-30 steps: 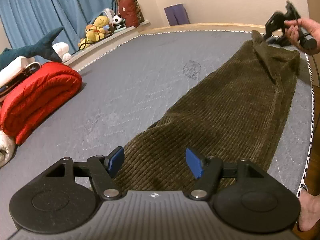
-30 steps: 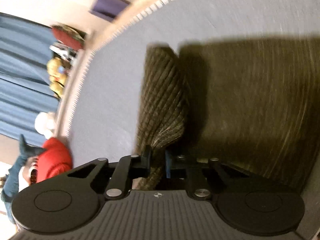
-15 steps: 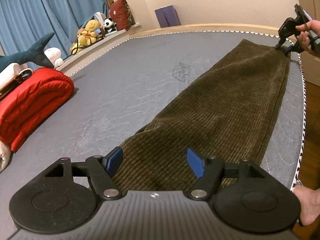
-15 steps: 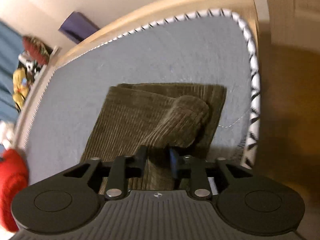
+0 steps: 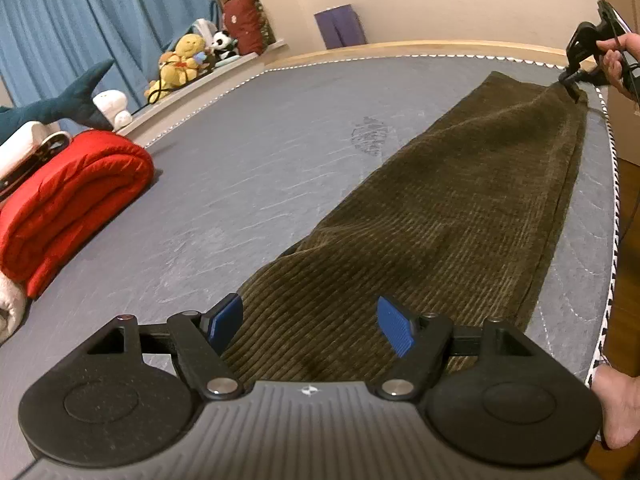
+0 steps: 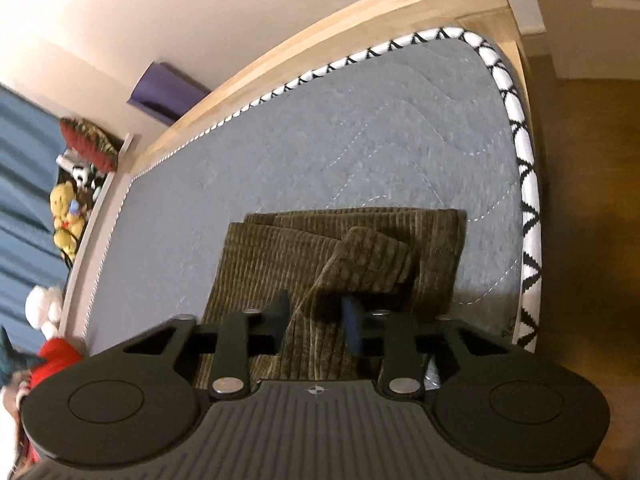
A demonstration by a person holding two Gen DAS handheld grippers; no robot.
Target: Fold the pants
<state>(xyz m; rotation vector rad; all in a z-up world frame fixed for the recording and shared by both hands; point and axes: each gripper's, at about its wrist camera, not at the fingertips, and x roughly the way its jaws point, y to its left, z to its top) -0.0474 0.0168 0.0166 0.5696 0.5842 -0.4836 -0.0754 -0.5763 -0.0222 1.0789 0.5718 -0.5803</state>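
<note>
Olive corduroy pants (image 5: pixel 440 208) lie stretched lengthwise on the grey mattress (image 5: pixel 260 140). My left gripper (image 5: pixel 310 320) hovers over the near end with its blue pads (image 5: pixel 394 328) wide apart and still opening; cloth lies under them, not pinched. At the far right corner a hand (image 5: pixel 616 60) holds my right gripper (image 5: pixel 572 84) on the leg end. In the right wrist view that gripper (image 6: pixel 316 316) is closing on a raised fold of the pants (image 6: pixel 280 248), and a flap of hem stands up just beyond the fingers.
A rolled red blanket (image 5: pixel 72 192) lies at the mattress's left side. A plush shark (image 5: pixel 60 104) and stuffed toys (image 5: pixel 180 60) line the ledge under blue curtains. The mattress edge (image 6: pixel 528 208) and wooden floor (image 6: pixel 592 200) are right beside the leg end. A bare foot (image 5: pixel 616 404) stands at lower right.
The right gripper pulled the leg end out toward the far right corner, and the bunched fold there flattened, leaving the pants straight. The left gripper stayed put, its pads a little wider.
</note>
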